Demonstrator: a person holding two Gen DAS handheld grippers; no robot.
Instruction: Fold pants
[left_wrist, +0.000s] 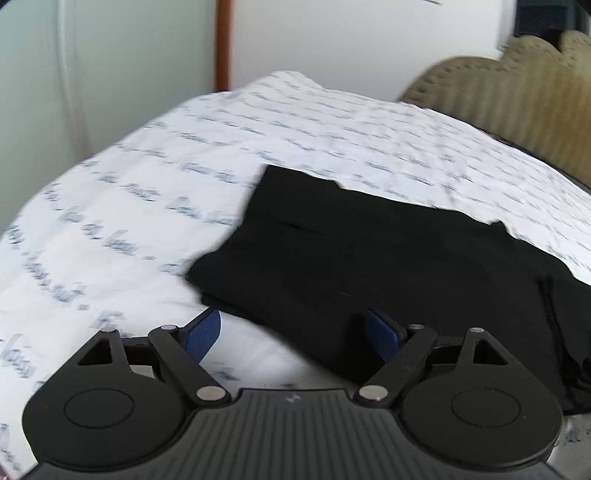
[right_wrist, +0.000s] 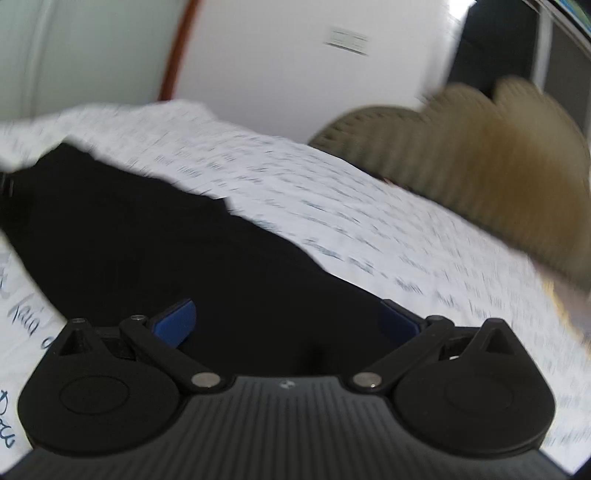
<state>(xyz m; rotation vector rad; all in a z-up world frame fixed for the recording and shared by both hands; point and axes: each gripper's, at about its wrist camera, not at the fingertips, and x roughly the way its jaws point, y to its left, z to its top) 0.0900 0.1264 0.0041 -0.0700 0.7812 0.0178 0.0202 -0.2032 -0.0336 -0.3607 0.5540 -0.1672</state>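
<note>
— Nearest to the lens: left gripper, black housing, blue fingertips spread wide, released, nothing between them.

— And beyond it?

— Black pants, lying on the bed. Folded already into a compact dark block, layered edge visible at the near left corner. One blue pad over white sheet, the other over the dark cloth; touching or only hovering, cannot tell.

— Same on the other side?

— Right gripper, also released, jaws far apart, holding nothing. Both blue fingertips in front of the pants. Contact with the cloth not clear.

— Position of the pants on the bed?

— Near the front edge of the mattress, close to both grippers, stretching to the left in the right wrist view and to the right in the left wrist view.

— Bed cover?

— White sheet printed with rows of dark handwriting-like script, blurred.

— Further back?

— Beige ribbed headboard with scalloped top, at the right far side of the bed. White wall behind, brown wooden strip standing vertical beside it.
</note>
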